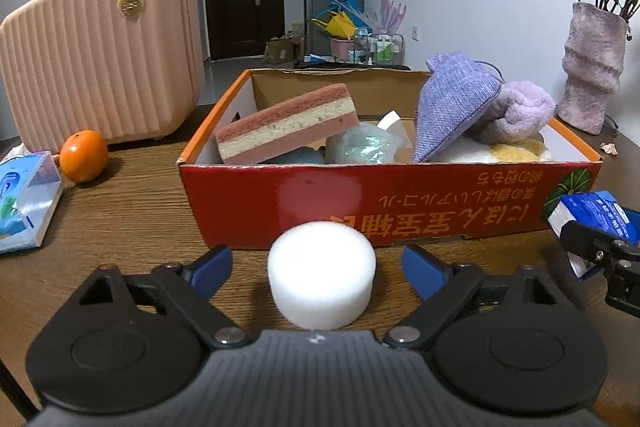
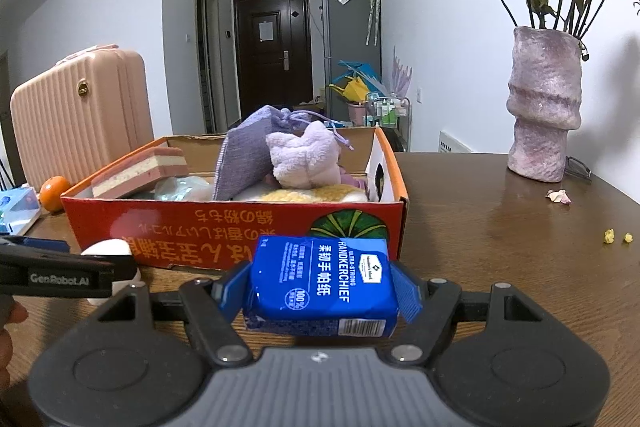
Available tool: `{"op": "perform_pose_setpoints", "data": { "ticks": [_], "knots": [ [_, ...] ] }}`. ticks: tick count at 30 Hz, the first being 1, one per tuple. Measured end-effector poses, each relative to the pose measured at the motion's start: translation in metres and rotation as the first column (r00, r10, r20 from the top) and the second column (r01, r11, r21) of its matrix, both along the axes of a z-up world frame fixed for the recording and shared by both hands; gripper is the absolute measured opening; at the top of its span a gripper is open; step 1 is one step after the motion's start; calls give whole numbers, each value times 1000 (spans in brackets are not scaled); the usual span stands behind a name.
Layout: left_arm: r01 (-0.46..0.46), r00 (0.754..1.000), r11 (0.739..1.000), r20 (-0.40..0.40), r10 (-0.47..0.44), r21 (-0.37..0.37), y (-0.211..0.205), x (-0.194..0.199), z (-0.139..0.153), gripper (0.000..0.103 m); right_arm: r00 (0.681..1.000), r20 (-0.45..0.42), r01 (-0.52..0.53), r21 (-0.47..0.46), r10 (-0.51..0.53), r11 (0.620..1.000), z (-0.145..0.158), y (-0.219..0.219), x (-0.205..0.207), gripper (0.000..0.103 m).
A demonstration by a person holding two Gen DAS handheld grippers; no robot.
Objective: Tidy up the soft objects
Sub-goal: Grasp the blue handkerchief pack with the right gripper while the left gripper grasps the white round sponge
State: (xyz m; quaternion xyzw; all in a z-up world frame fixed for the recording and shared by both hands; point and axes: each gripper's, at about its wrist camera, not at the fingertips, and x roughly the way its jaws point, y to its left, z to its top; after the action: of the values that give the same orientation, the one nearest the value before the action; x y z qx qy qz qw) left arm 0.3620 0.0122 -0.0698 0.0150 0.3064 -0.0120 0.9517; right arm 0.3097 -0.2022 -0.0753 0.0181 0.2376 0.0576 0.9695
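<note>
Foam puck (image 1: 322,275), white and round, sits on the wooden table (image 1: 132,203) between the left gripper (image 1: 317,267) fingers, whose blue pads (image 1: 212,265) stand apart from it on both sides, jaws spread. Ahead of those fingertips lies the red cardboard box (image 1: 360,203) filled with sponges and cloths. The right gripper (image 2: 320,291) clamps the blue handkerchief pack (image 2: 324,279) between its pads.

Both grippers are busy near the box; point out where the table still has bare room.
Bare wood lies between the box and the vase, apart from a few crumbs and a petal. A narrower strip runs between the orange and the box. Inside the box it is crowded.
</note>
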Motion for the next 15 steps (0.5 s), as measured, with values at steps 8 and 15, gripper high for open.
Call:
{"op": "perform_pose_setpoints", "data": {
  "ticks": [8,15],
  "knots": [
    [44,998,999,-47,-45,-12,-1,7,-5,59,1000,-1,-10,7,10,1000,0,0,-1,72],
    [48,998,999,-28,-48,-8,-2,0,-5,58,1000,5,-23,14,23,1000,1,0,-4,72]
  ]
}}
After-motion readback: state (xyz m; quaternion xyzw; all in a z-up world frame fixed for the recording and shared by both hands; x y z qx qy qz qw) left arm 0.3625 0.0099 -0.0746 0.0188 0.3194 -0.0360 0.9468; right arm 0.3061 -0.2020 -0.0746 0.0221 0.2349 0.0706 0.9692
